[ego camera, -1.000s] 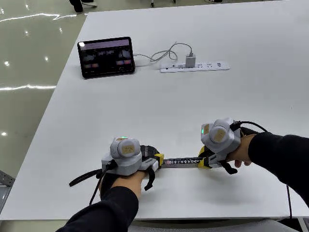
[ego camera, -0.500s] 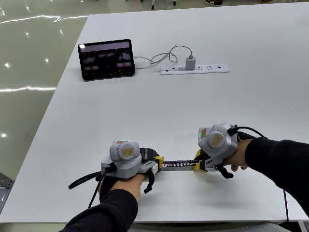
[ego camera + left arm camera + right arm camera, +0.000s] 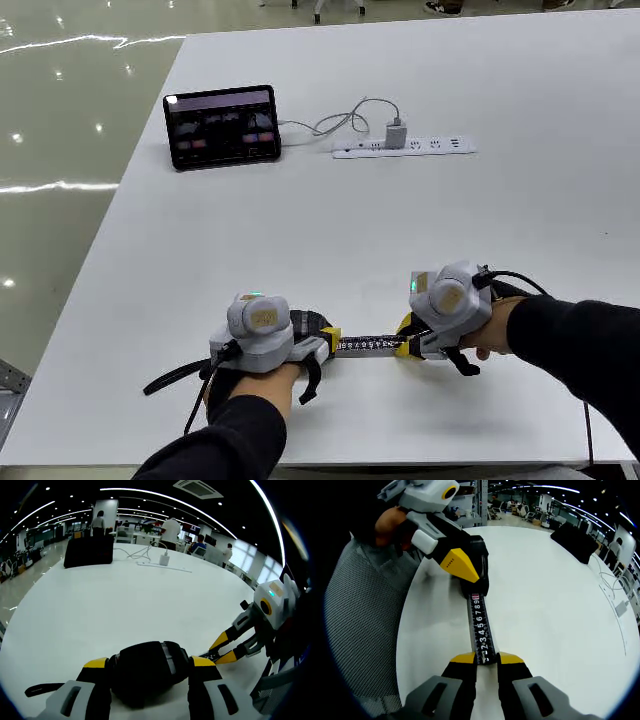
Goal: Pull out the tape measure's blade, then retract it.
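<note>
The tape measure's black case (image 3: 145, 672) lies on the white table (image 3: 400, 230), and my left gripper (image 3: 149, 662) is shut on it with its yellow-tipped jaws on either side. A short length of blade (image 3: 367, 343) runs from the case to my right gripper (image 3: 405, 346). In the right gripper view the blade (image 3: 480, 625) shows about ten centimetres of numbers, and my right gripper (image 3: 484, 658) is shut on its end. The case (image 3: 481, 555) sits at the far end of that blade, between the left gripper's fingers (image 3: 460, 565). My left gripper (image 3: 322, 341) is near the table's front edge.
A dark tablet (image 3: 221, 125) stands at the back left. A white power strip (image 3: 402, 146) with a charger (image 3: 396, 131) and a looped cable lies behind the middle. The table's left edge drops to a glossy floor (image 3: 50, 150). People stand far back (image 3: 170, 530).
My right gripper has moved left toward the left gripper, and the exposed blade between them has grown shorter. The left gripper and case have stayed in place.
</note>
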Action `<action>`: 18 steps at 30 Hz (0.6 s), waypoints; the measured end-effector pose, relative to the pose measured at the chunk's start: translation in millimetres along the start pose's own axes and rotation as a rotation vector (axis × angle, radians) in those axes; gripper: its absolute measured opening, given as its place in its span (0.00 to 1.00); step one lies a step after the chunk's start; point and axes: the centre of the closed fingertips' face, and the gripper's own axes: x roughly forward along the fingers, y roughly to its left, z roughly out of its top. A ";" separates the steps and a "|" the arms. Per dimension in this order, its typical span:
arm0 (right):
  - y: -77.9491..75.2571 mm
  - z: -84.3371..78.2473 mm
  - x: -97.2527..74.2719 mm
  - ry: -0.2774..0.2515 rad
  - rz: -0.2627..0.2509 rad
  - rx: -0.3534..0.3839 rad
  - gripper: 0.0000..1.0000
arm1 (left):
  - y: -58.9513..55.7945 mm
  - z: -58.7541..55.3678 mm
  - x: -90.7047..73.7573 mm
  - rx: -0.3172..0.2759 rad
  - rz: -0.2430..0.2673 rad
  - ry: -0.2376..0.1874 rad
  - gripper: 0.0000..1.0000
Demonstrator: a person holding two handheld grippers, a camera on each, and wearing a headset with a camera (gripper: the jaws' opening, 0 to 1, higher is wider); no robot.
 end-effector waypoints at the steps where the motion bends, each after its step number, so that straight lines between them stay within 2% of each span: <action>1: -0.2 0.6 0.2 -0.001 -0.001 0.003 0.11 | -0.2 -0.2 -0.2 -0.001 -0.001 0.001 0.58; 11: 0.8 10.1 6.3 -0.004 0.002 0.004 0.11 | -0.9 -0.4 -0.7 -0.002 -0.006 0.003 0.57; 13: 1.8 10.2 6.4 0.003 0.004 -0.020 0.11 | -0.9 -0.4 -0.6 -0.002 -0.005 0.003 0.57; 18: 1.4 12.5 8.2 -0.007 0.007 0.009 0.12 | -0.3 0.1 -0.8 -0.010 -0.008 0.002 0.57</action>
